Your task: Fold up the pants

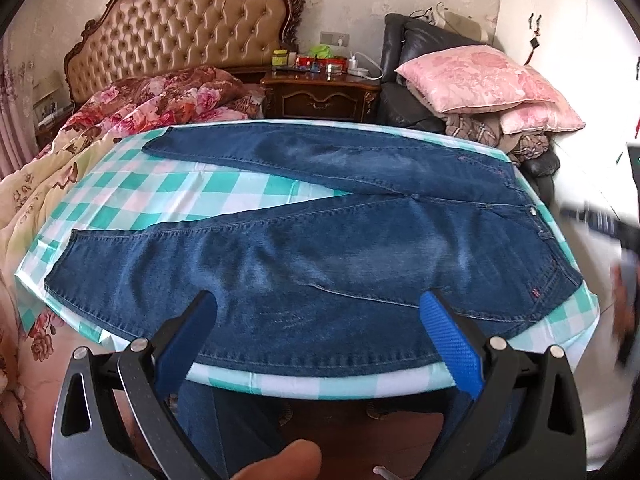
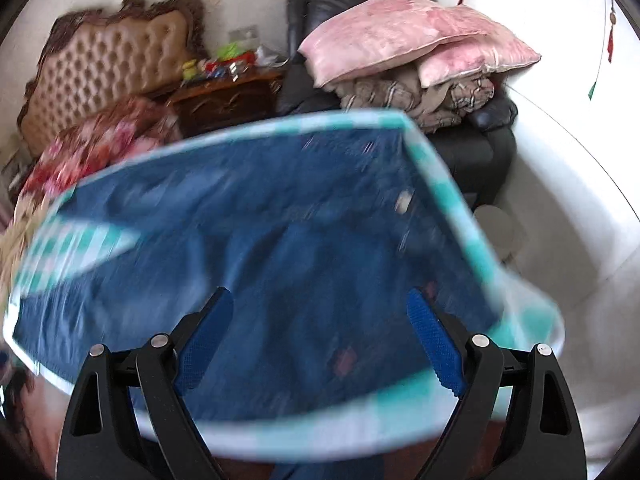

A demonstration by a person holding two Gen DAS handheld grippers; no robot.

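Note:
Dark blue jeans (image 1: 320, 240) lie flat on a table with a green-and-white checked cloth (image 1: 140, 196), legs spread apart to the left, waist at the right. My left gripper (image 1: 318, 300) is open and empty above the near leg's thigh, near the table's front edge. My right gripper (image 2: 320, 300) is open and empty above the waist end of the jeans (image 2: 280, 220); that view is motion-blurred. In the left wrist view the right gripper shows as a blurred dark shape at the far right edge (image 1: 608, 224).
A bed with a floral quilt (image 1: 120, 120) and tufted headboard (image 1: 184, 32) stands behind left. A wooden nightstand (image 1: 320, 96) holds small items. A black armchair (image 1: 404, 60) carries pink pillows (image 1: 480, 76) and folded blankets. A white wall is at the right.

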